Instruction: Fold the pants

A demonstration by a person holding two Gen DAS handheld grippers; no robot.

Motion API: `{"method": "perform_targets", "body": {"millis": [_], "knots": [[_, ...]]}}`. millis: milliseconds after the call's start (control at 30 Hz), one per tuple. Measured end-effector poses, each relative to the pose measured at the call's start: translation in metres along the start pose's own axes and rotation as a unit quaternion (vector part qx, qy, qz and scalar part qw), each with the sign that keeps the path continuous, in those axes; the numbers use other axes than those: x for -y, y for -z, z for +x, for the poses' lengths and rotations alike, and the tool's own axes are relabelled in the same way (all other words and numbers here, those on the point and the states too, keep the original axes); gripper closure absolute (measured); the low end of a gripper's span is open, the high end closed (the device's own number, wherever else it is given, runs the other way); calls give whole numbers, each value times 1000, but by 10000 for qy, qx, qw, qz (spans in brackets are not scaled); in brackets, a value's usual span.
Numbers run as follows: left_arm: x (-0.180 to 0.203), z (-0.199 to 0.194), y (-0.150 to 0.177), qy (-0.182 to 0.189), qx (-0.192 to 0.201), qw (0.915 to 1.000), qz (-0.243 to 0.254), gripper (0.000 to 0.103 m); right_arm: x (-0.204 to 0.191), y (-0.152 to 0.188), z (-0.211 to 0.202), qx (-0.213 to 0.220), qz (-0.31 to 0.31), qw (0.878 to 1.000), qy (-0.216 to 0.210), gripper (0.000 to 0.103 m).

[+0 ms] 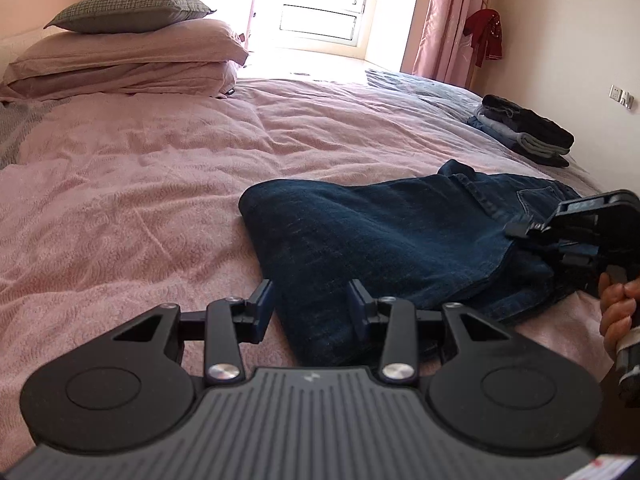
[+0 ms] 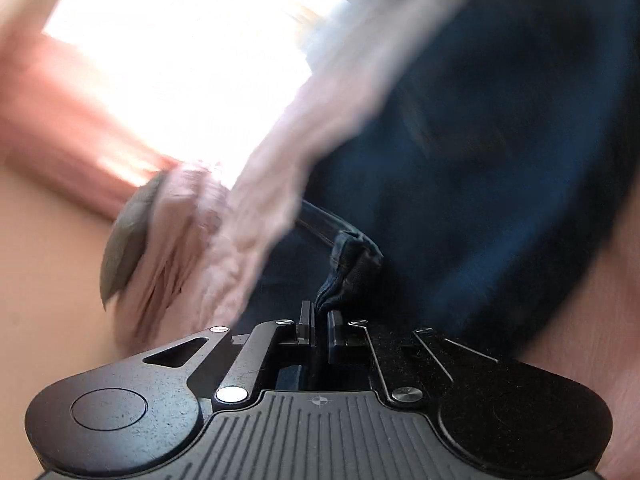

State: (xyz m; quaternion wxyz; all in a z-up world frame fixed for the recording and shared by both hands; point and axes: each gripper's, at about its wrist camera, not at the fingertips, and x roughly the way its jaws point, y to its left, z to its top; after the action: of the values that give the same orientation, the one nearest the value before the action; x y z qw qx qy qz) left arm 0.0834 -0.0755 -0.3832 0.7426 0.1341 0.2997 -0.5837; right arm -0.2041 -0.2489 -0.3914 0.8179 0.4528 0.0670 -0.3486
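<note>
Dark blue jeans (image 1: 380, 240) lie folded on the pink bedspread (image 1: 140, 184). My left gripper (image 1: 311, 308) hovers open just above their near folded edge; its blue pads (image 1: 262, 308) stand apart and press on nothing. In the left wrist view my right gripper (image 1: 520, 230) reaches in from the right at the jeans' waist end, held by a hand (image 1: 616, 308). The blurred right wrist view shows that right gripper (image 2: 319, 317) shut on a bunched denim edge (image 2: 348, 264) of the jeans (image 2: 480, 140).
Pink pillows (image 1: 120, 56) with a grey pillow (image 1: 128, 10) on top lie at the far left. A stack of folded clothes (image 1: 524, 130) sits at the far right of the bed. Beyond are a bright window (image 1: 320, 0), pink curtains (image 1: 436, 20) and a red garment (image 1: 486, 32).
</note>
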Motion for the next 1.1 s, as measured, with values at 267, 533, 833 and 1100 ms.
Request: {"method": "perform_targets", "body": {"millis": [267, 533, 833, 1100], "knots": [[15, 12, -6, -49, -141, 9983, 562, 69, 28, 28, 1, -38, -22, 9979, 646, 102], [9, 21, -24, -224, -217, 9969, 717, 77, 19, 31, 5, -108, -492, 9930, 1070, 102], [5, 56, -59, -305, -224, 9970, 671, 81, -25, 4, -14, 721, -2249, 9482, 2125, 76], [27, 108, -67, -333, -581, 9955, 669, 84, -31, -4, 92, -452, -3697, 9155, 1519, 76]]}}
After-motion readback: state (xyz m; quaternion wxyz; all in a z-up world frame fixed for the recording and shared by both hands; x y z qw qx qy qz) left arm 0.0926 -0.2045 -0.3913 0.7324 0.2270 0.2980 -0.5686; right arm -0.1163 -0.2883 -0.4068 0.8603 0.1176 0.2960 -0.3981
